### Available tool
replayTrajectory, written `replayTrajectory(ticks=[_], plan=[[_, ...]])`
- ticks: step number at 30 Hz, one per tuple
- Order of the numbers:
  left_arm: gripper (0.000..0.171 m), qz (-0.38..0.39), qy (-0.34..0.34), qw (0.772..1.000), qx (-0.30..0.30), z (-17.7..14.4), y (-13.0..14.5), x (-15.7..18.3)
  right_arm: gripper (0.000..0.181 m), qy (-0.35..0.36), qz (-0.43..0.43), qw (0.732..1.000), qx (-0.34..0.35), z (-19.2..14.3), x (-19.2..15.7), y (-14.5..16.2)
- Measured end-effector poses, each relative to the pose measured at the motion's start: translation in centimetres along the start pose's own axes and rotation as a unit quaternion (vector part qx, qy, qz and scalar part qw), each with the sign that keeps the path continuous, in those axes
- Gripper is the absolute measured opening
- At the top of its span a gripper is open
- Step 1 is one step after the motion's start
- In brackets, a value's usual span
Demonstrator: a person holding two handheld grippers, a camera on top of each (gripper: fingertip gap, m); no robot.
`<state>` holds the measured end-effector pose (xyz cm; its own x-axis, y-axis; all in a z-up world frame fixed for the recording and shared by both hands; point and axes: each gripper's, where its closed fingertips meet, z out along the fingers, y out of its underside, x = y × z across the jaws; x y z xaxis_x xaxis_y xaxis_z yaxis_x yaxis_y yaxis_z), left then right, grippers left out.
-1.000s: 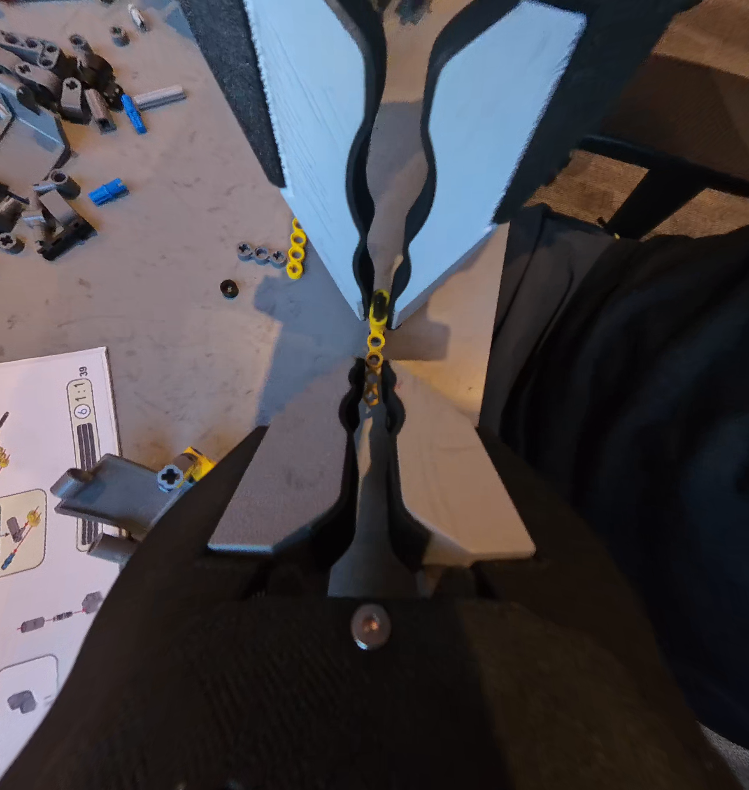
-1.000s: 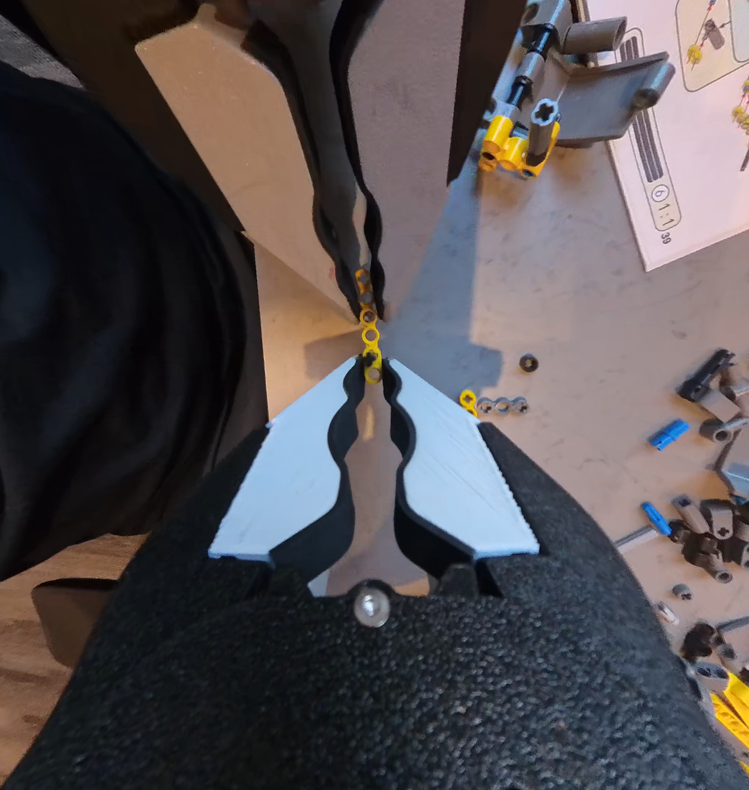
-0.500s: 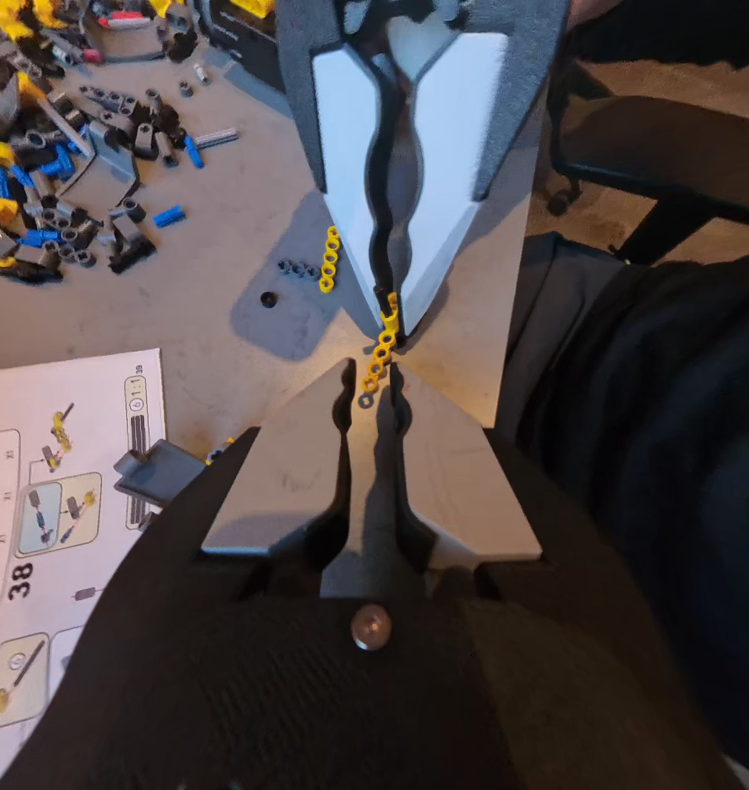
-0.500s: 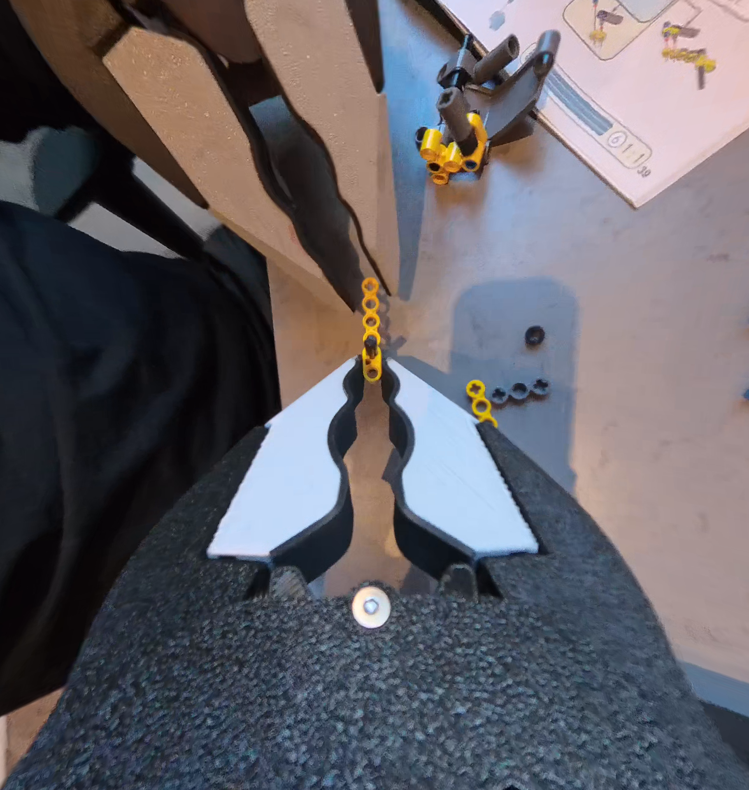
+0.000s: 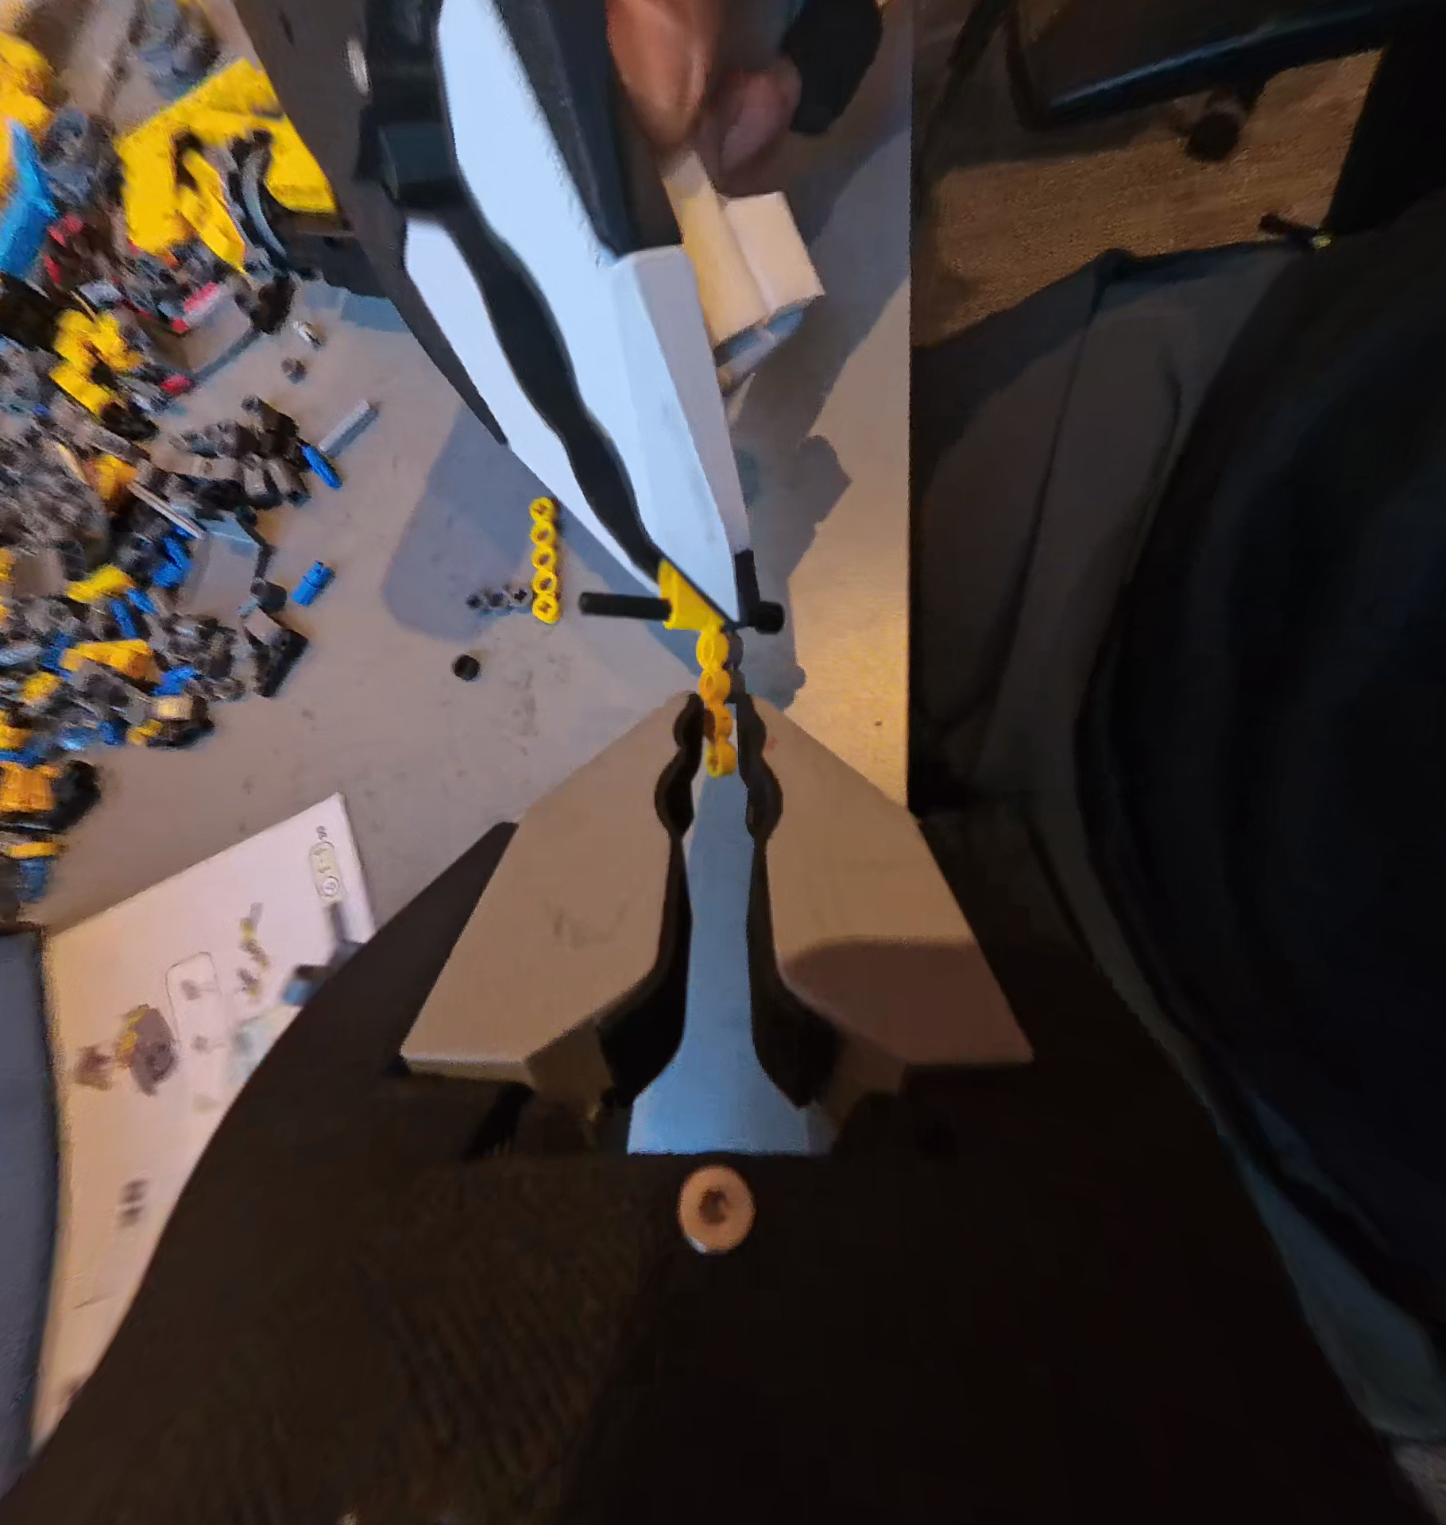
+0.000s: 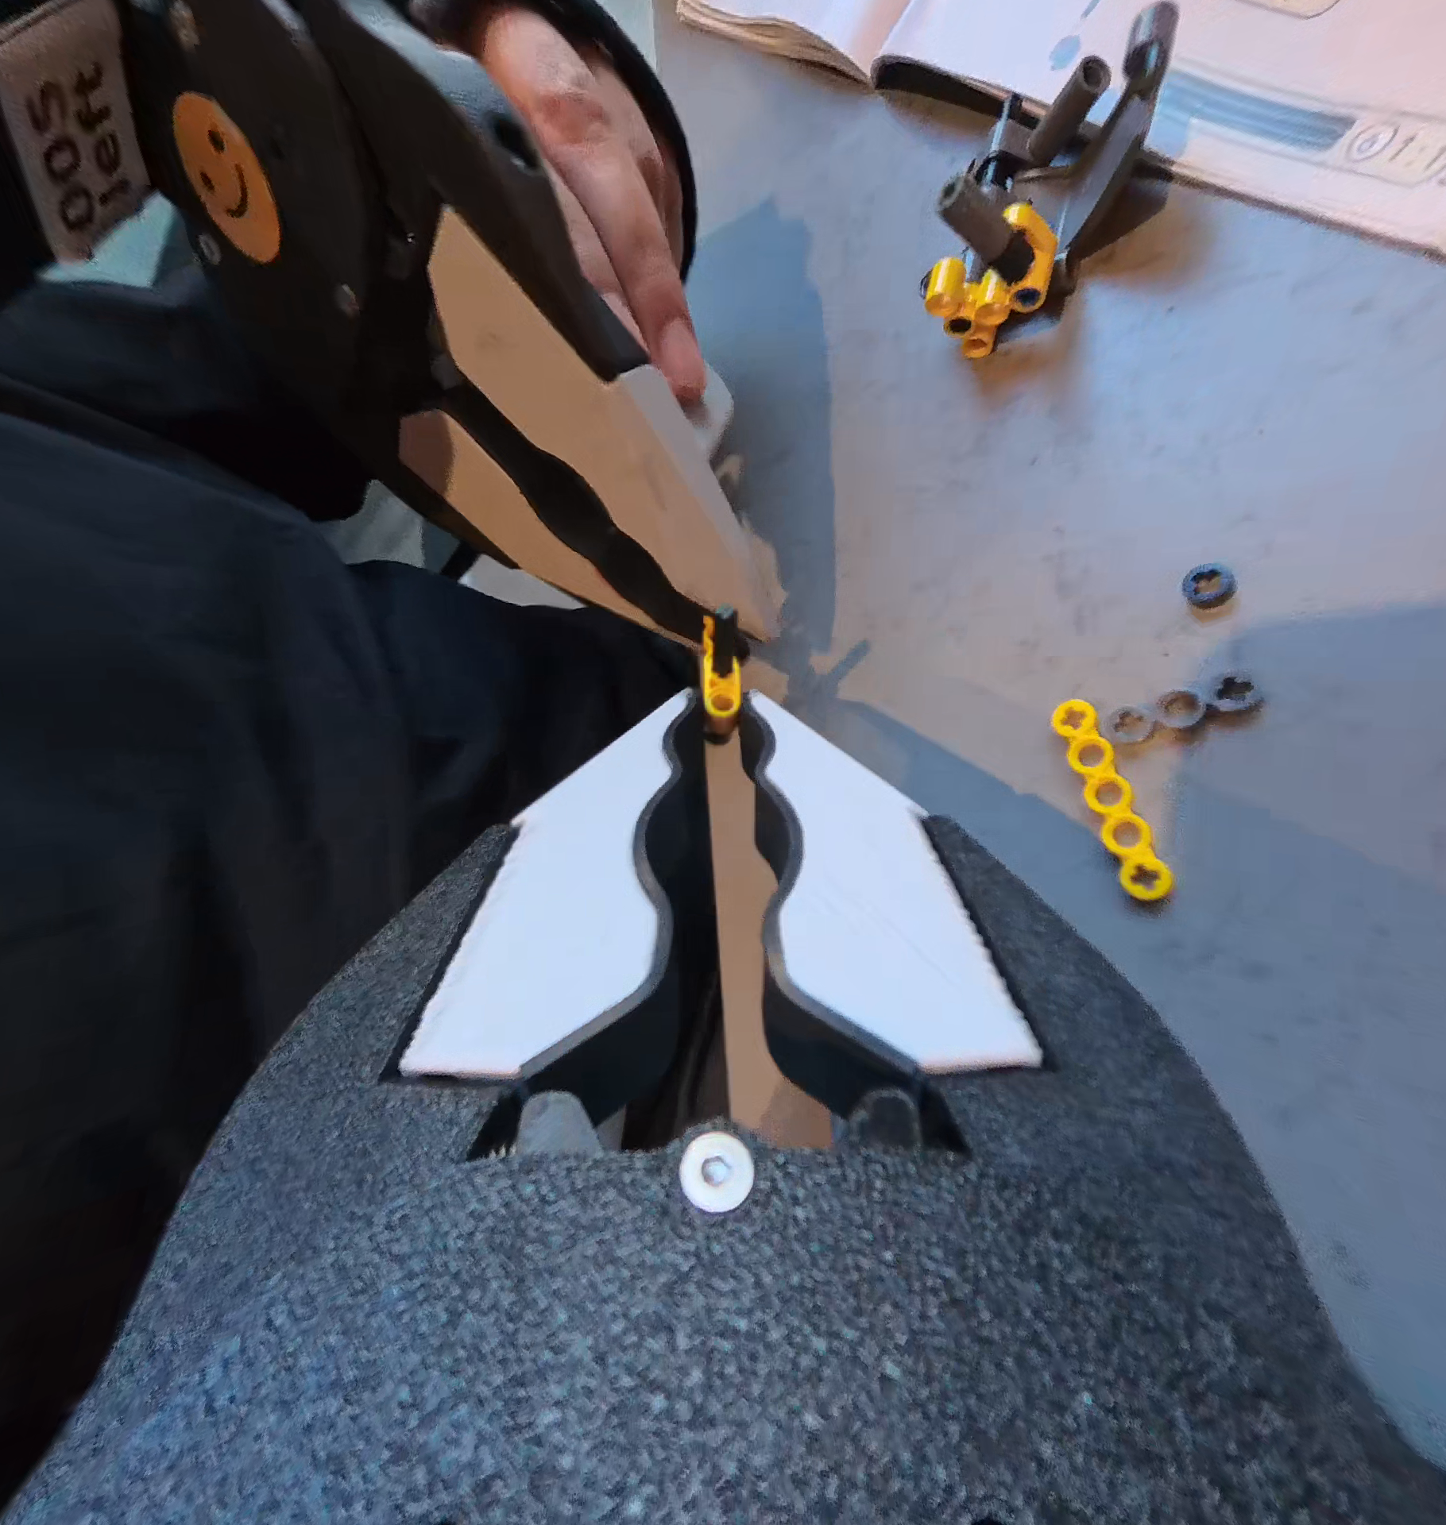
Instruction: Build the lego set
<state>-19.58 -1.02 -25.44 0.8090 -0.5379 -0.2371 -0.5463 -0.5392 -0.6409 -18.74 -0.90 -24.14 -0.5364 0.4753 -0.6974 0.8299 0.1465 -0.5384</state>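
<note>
Right tongs [image 6: 718, 711] are clenched on a small, light, rigid yellow plastic holed beam [image 5: 715, 718] crossed by a black axle pin [image 5: 621, 605]. Left tongs [image 5: 713, 726] straddle its free end, apparently gripping; hold by the flat sides.

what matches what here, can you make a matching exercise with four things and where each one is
Things:
1. yellow beam with black axle
2. loose yellow beam
3. black ring
4. grey and yellow assembly

Places:
A. lying flat on the table beside a dark grey beam
B. at the edge of the booklet
C. held up between the two grippers
D. alone on the table, beyond the dark grey beam

Pairs: 1-C, 2-A, 3-D, 4-B
</note>
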Motion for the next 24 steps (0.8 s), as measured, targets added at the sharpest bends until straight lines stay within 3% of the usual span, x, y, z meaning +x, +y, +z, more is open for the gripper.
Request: replayTrajectory(ticks=[3, 6, 10, 13, 17, 24], plan=[[0.006, -0.081, 0.039, 0.996, 0.008, 0.0, 0.4, 0.2, 0.042, 0.076, -0.089, 0.993, 0.019, -0.1, 0.3, -0.2], [0.006, -0.142, 0.098, 0.985, 0.020, -0.1, 0.6, 0.9, 0.058, 0.164, -0.205, 0.965, 0.003, 0.1, 0.1, 0.4], [0.006, -0.165, 0.136, 0.977, 0.009, 0.2, 1.1, 1.5, 0.053, 0.303, -0.339, 0.889, -0.058, 0.0, 1.4, 0.9], [0.006, -0.166, 0.146, 0.975, 0.012, 0.3, 0.9, 1.8, 0.048, 0.344, -0.395, 0.848, -0.085, 0.3, 1.7, 0.8], [0.006, -0.166, 0.140, 0.976, 0.012, 0.6, 0.8, 1.8, 0.032, 0.339, -0.394, 0.850, -0.082, 0.8, 2.0, 1.2], [0.006, -0.168, 0.150, 0.974, 0.010, 1.0, 0.7, 2.2, 0.036, 0.324, -0.392, 0.859, -0.068, 1.4, 1.9, 1.5]])
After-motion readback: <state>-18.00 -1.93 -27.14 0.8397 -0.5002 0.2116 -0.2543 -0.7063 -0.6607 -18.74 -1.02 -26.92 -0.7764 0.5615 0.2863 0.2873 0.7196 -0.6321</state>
